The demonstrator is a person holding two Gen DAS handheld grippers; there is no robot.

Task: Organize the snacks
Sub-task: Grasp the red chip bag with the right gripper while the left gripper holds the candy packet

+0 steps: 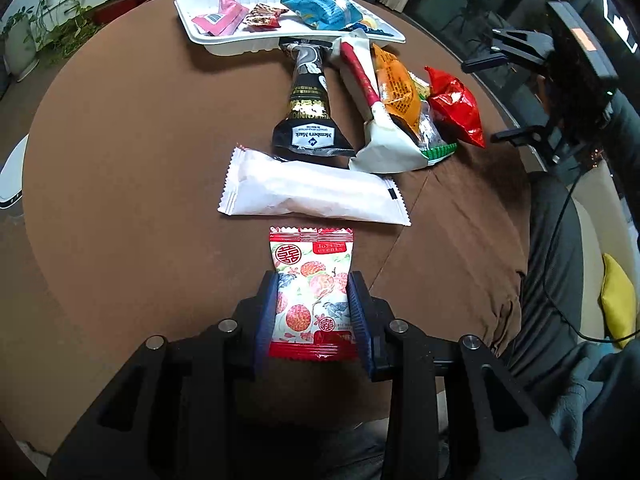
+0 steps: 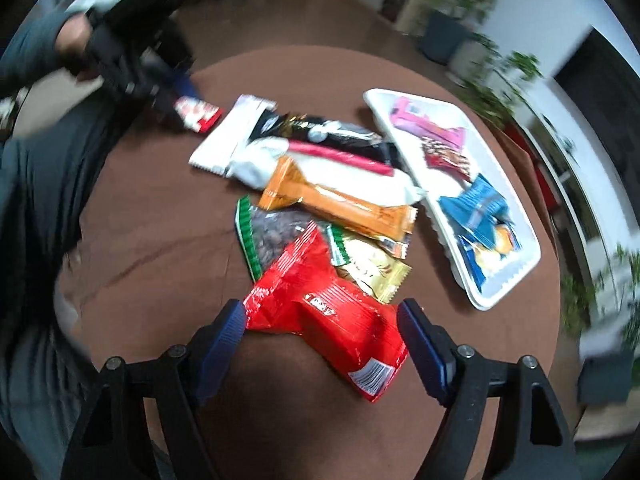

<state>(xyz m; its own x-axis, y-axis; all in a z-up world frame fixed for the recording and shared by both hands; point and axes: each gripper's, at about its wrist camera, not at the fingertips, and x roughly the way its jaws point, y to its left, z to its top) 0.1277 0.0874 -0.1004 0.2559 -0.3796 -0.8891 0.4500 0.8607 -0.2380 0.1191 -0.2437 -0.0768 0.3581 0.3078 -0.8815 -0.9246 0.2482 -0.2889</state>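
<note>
- The left gripper (image 1: 314, 312) clamped its blue-padded fingers (image 1: 267, 312) against both long edges of a small red-and-white lychee-print candy packet (image 1: 312, 294), at the near edge of the round brown-clothed table (image 1: 120, 160).
- The packet looked flat and crinkly, with serrated red end seals; it appeared light and easily crushed.
- The white rectangular plastic tray (image 1: 224, 42) sat at the table's far side, already holding a pink packet (image 1: 218, 16), a dark red sweet (image 1: 264, 16) and a blue bag (image 1: 322, 10).
- Judged step: the packet gripped and due for the tray, which calls for a carry over the long white wrapper (image 1: 312, 194) and the black pouch (image 1: 308, 116).
- The right gripper (image 2: 320, 332) hovered with fingers spread wide either side of a glossy red foil bag (image 2: 328, 316), not pinching it.
</note>
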